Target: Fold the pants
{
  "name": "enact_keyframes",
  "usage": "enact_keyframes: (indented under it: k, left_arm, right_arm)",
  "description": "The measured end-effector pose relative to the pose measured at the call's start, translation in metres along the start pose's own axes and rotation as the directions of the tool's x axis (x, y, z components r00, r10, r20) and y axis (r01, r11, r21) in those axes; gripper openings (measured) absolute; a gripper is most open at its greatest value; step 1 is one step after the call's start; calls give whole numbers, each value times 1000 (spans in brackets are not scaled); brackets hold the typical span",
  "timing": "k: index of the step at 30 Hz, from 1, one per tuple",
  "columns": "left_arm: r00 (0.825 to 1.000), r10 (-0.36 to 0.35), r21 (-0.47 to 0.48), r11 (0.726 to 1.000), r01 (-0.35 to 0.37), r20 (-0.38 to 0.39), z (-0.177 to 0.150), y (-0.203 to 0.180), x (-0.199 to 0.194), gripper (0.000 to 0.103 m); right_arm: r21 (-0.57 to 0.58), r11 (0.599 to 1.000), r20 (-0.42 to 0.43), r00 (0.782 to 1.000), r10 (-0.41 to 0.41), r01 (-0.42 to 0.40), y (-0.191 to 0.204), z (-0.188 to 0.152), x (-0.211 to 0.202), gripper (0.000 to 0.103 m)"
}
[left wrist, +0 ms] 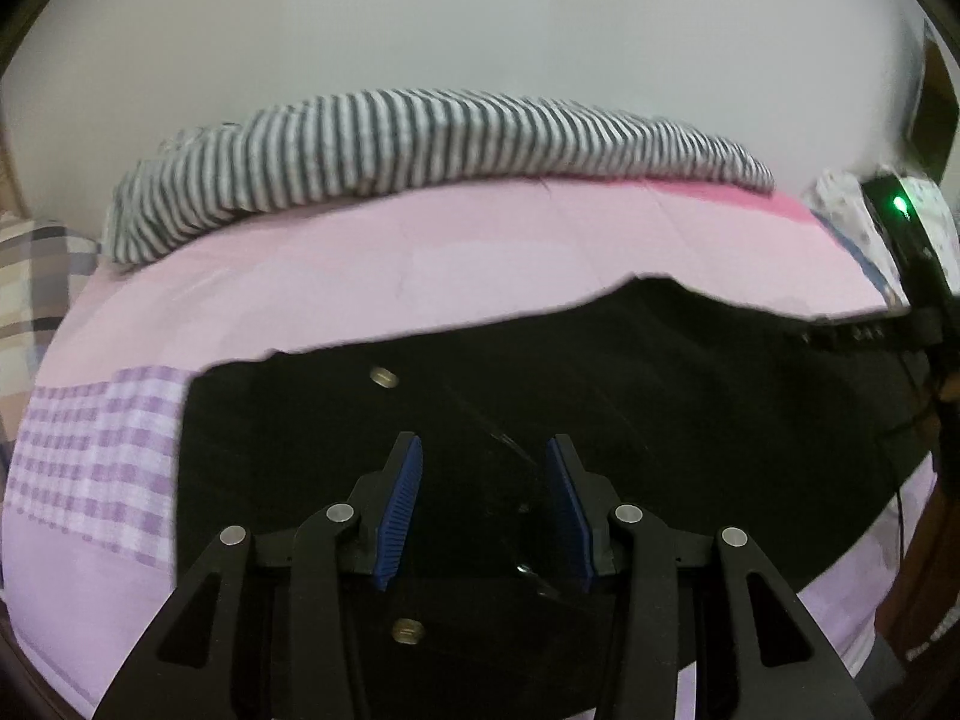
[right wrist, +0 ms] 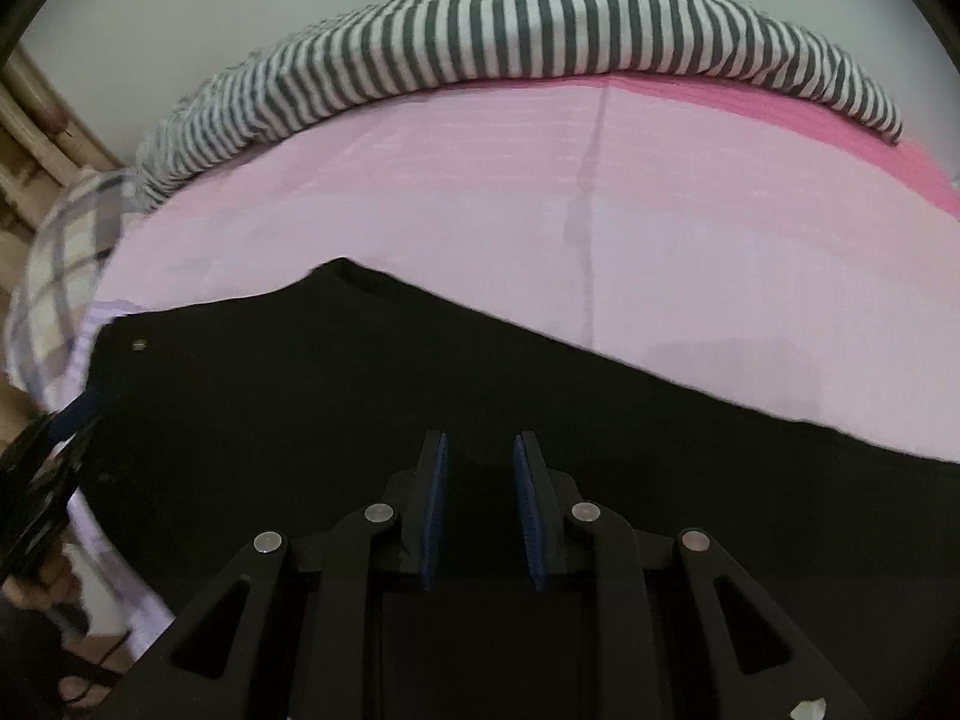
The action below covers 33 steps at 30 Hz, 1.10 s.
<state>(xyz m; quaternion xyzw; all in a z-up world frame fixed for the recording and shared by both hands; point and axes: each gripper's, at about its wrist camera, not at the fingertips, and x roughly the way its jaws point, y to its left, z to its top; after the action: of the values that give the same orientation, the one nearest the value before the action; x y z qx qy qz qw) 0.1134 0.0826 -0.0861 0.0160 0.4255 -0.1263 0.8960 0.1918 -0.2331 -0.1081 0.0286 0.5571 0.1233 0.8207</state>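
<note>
Black pants (left wrist: 600, 396) lie spread flat on a pink bed sheet (left wrist: 420, 264). A metal button (left wrist: 384, 376) shows near the waist at the left. My left gripper (left wrist: 483, 450) is open and empty, just above the waist area of the pants. In the right wrist view the pants (right wrist: 336, 384) fill the lower half, and my right gripper (right wrist: 480, 450) is open and empty above the dark cloth. The right gripper's body (left wrist: 912, 252) shows at the right edge of the left wrist view. The left gripper (right wrist: 36, 480) shows at the left edge of the right wrist view.
A grey and white striped blanket (right wrist: 540, 36) lies along the far edge of the bed against a pale wall. A checked pillow (left wrist: 30, 276) sits at the left. A purple checked sheet patch (left wrist: 90, 456) lies left of the pants.
</note>
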Motion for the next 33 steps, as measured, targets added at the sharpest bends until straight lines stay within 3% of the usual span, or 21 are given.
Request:
enact_keyframes:
  k: [3, 12, 16, 18, 20, 28, 33]
  left_arm:
    - [999, 20, -5, 1000, -20, -42, -3, -1, 14, 45]
    - [997, 55, -5, 998, -56, -60, -3, 2, 35, 45]
    - [995, 76, -6, 997, -76, -68, 0, 0, 38, 45]
    - [994, 87, -7, 996, -88, -65, 2, -3, 34, 45]
    - [995, 85, -8, 996, -86, -53, 4, -6, 28, 45]
    - [1000, 12, 59, 998, -12, 7, 24, -65, 3, 49]
    - [998, -70, 103, 992, 69, 0, 22, -112, 4, 51]
  right_arm:
    - [17, 1000, 6, 1000, -21, 21, -2, 4, 10, 22]
    - [49, 999, 47, 999, -25, 22, -4, 20, 20, 21]
    - [96, 995, 54, 998, 29, -34, -13, 19, 16, 21]
    - [147, 984, 86, 992, 89, -101, -23, 14, 3, 22]
    - [168, 978, 125, 987, 100, -120, -33, 8, -13, 23]
    - [339, 933, 226, 973, 39, -116, -116, -58, -90, 28]
    - [512, 855, 238, 970, -45, -86, -183, -130, -136, 28]
